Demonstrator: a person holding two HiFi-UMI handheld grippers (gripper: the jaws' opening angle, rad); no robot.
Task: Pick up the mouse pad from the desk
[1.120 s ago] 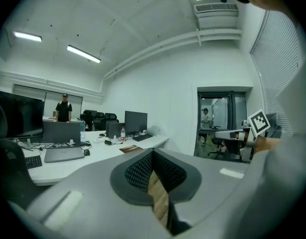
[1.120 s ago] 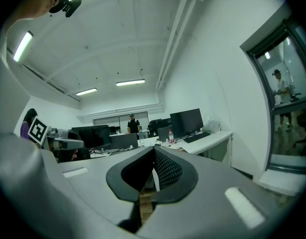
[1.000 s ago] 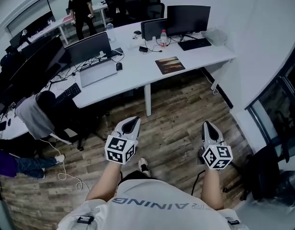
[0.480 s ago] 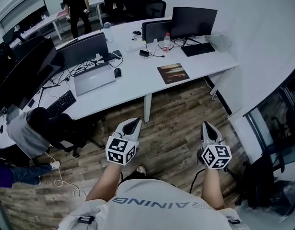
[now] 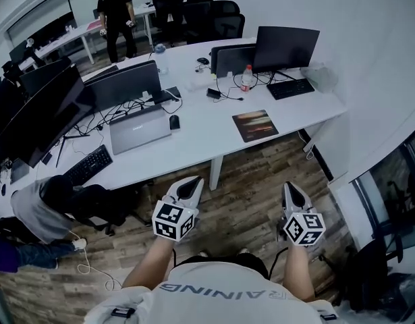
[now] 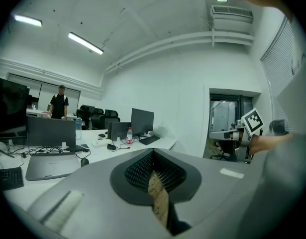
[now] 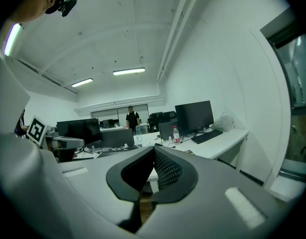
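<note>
The tabletop (image 5: 194,140) is nearer now; the mouse pad (image 5: 255,125) lies untouched, with the left claw (image 5: 193,181) and right claw (image 5: 289,185) closed, empty, well short.

Person carrying grippers has walked toward long white desk (image 5: 194,147); desk now sits lower and nearer in head view. Dark rectangular mouse pad with orange-brown print (image 5: 255,125) has slid down frame, closer to both grippers. Strip of wood-plank floor (image 5: 251,181) between desk edge and grippers has narrowed. White desk leg (image 5: 216,172), earlier well apart from left gripper (image 5: 195,179), now near its tip. Right gripper (image 5: 288,184) also nearer desk edge. Shoe earlier seen between forearms now mostly under shirt hem.
</note>
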